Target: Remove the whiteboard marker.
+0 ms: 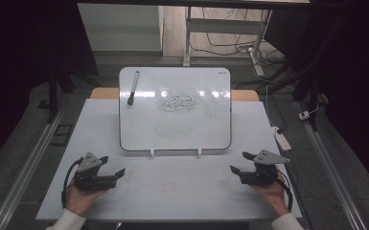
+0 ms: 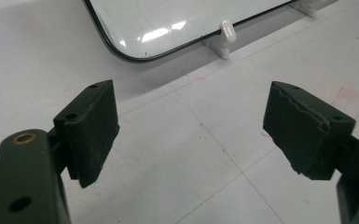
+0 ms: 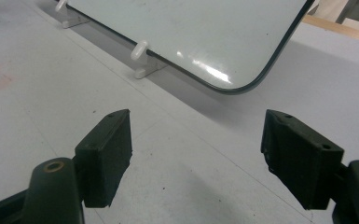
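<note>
The desk (image 1: 172, 191) lies broad and pale, and near its far edge a whiteboard (image 1: 175, 129) leans back on two small white stands (image 1: 152, 153). A loose scribble of loops (image 1: 178, 102) sits on the upper middle of the board, and a black marker (image 1: 132, 88) clings to the board's upper left corner, tip end pointing down.

Both tools wait at the near side, well apart from each other and from the marker. The left tool (image 1: 114, 168) rests in the person's left hand (image 1: 81, 196) with its jaws spread wide and nothing between them; the left gripper view confirms it, bare desk showing in the gap (image 2: 186, 135) and the board's lower corner (image 2: 121, 46) just ahead. The right tool (image 1: 240, 163) mirrors it in the right hand (image 1: 273, 189), jaws also wide and empty (image 3: 196, 144), facing the opposite lower corner (image 3: 242, 86).

The likely step here is reaching for the marker, and the left tool is the nearer one. A good approach probably means rising over the board's lower edge, lining the jaws across the marker's barrel rather than along it, and closing on the middle of the barrel so it does not pivot. The board stands only on those little stands, so a light touch seems wise; pressing hard could tip or slide it.
</note>
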The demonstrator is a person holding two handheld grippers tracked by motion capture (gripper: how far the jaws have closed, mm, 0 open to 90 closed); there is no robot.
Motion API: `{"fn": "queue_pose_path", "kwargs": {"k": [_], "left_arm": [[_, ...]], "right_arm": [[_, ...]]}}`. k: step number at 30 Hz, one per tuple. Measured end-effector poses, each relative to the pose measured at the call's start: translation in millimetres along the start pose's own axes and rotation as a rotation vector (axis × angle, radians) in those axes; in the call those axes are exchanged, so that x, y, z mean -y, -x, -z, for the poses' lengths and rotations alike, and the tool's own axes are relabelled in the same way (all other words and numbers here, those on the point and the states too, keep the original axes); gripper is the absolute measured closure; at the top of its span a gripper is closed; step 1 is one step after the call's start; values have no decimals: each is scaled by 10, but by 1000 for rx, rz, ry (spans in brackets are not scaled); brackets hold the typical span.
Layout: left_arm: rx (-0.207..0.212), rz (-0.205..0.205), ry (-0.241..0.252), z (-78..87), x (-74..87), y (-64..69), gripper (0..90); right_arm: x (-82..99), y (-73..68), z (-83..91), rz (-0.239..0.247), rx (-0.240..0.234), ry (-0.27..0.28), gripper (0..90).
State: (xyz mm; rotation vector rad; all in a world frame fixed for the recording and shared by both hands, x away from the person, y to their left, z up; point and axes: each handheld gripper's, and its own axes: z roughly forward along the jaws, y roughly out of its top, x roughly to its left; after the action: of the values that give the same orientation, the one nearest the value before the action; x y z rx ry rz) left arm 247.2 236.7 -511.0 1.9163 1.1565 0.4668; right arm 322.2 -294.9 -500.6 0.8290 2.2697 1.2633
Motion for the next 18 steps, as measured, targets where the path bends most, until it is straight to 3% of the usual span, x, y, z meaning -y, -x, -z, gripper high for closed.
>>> {"fn": "queue_pose_path", "kwargs": {"k": [18], "left_arm": [[-11,-7,0,18,-48,9,204]], "right_arm": [[-11,-28,-9,11,4,8,263]]}}
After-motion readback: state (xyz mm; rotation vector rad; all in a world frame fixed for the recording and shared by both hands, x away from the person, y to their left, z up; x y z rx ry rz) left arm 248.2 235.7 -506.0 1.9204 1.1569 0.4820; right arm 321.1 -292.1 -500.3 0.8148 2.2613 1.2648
